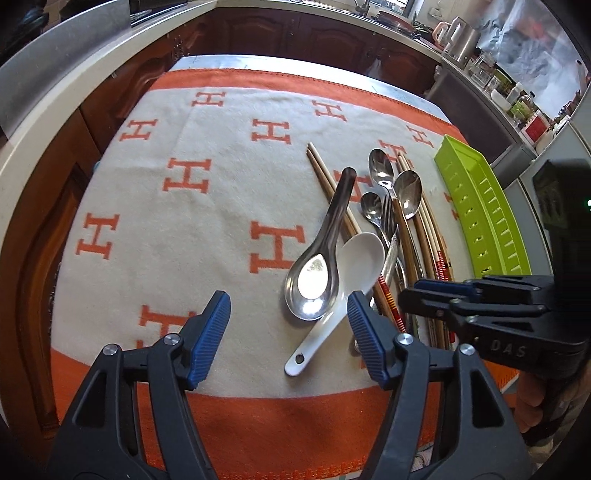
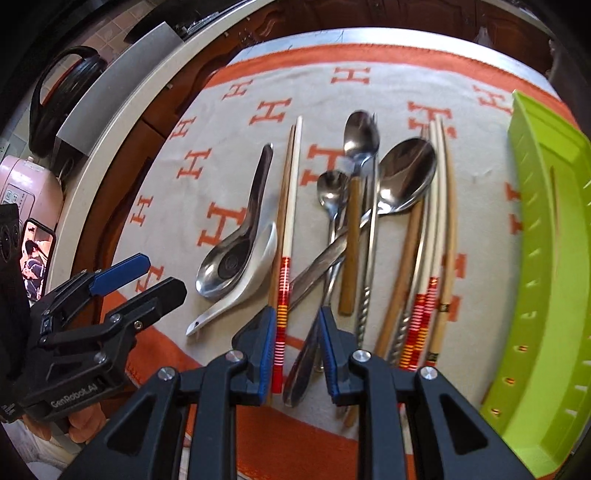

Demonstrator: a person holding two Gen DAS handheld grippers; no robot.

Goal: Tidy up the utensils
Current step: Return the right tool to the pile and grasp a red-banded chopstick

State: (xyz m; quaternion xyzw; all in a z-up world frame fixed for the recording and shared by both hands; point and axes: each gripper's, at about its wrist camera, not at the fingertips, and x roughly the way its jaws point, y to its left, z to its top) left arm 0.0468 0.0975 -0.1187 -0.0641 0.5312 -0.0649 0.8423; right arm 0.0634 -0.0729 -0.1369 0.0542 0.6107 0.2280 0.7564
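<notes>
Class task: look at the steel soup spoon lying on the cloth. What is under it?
The shiny steel soup spoon rests its bowl on the white ceramic spoon, and its handle crosses a pair of wooden chopsticks. The H-patterned cloth lies beneath; the covered parts cannot be seen.

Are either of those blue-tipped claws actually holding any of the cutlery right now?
No. The left gripper is open above the cloth, and the right gripper is open over the utensil handles, clamping nothing.

home kitchen | wood cabinets (image 1: 258,33) | worktop kettle (image 1: 448,31) | bottles (image 1: 517,99) | rice cooker (image 2: 26,184)
</notes>
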